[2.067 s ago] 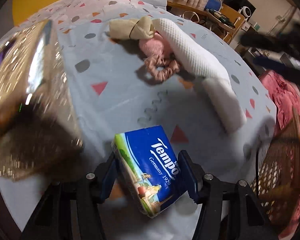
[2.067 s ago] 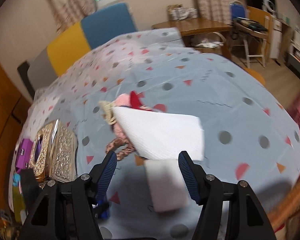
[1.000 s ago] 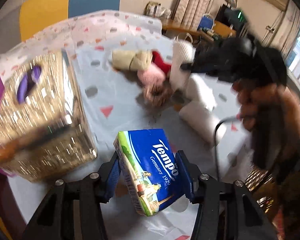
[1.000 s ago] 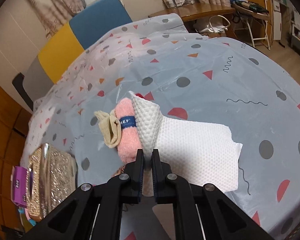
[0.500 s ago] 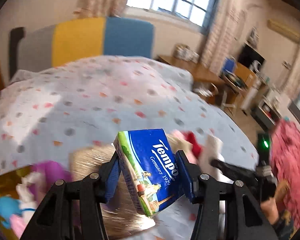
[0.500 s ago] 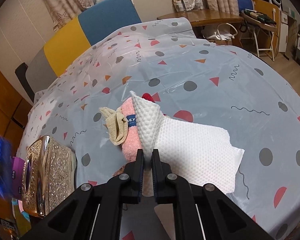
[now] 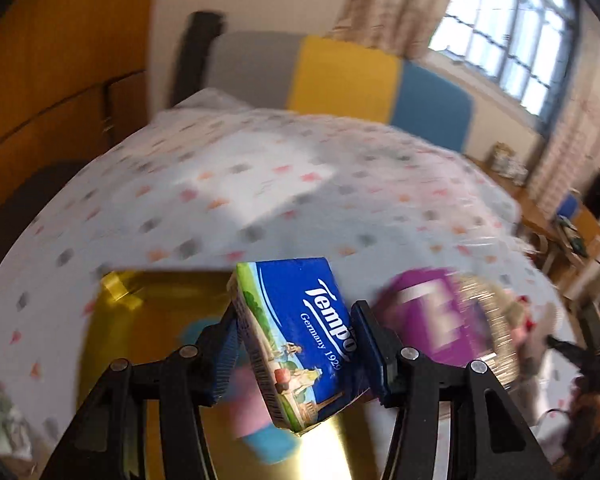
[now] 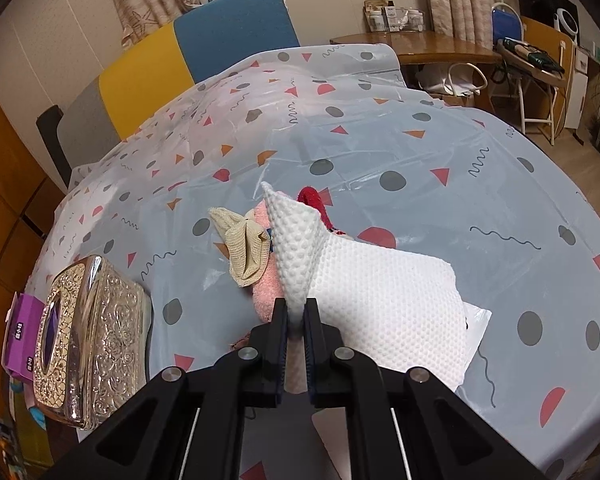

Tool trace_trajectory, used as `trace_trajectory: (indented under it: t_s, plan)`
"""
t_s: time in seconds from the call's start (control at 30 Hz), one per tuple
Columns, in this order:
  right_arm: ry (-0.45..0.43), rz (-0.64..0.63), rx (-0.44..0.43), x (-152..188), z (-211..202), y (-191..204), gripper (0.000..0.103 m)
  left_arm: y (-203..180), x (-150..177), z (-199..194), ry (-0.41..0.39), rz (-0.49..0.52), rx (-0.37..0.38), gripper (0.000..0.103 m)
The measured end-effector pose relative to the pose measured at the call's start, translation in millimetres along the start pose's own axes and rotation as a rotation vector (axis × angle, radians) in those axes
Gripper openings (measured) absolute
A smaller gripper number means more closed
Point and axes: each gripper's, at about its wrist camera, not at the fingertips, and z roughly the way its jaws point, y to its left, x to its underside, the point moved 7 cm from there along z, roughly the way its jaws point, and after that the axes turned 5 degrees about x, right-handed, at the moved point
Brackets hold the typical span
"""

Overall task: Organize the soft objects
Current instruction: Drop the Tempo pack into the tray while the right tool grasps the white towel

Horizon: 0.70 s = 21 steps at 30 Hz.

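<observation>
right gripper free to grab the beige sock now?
Probably not: the right gripper is shut on the white towel. The beige sock lies uncovered just left of it, so release first.

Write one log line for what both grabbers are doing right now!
left gripper: shut on tissue pack, over gold container | right gripper: shut on white cloth, corner lifted | table

Left hand-held gripper [image 7: 294, 344] clamped around something boxy; right hand-held gripper [image 8: 296, 320] pinched nearly together, both gripping.
</observation>
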Motion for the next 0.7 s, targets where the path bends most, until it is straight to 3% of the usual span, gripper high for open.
trace_trajectory:
  t_s: [0.17,0.27,0.43,0.6,0.7]
  plan:
    - [-0.001,-0.016,0.022,1,1,1,0.006,77,35,2,0.051,-0.125,-0.106,0.054]
    - [0.001,-0.017,0.032,2,1,1,0.006,104,55,13,0.104,-0.158,-0.146,0.055]
    - [0.013,-0.031,0.054,3,5,2,0.006,123,58,37,0.139,-0.211,-0.174,0.057]
    - [0.022,-0.033,0.077,5,8,-1,0.006,125,41,54,0.111,-0.199,-0.179,0.06]
    - [0.026,-0.029,0.086,5,10,-3,0.006,122,32,50,0.09,-0.196,-0.196,0.068]
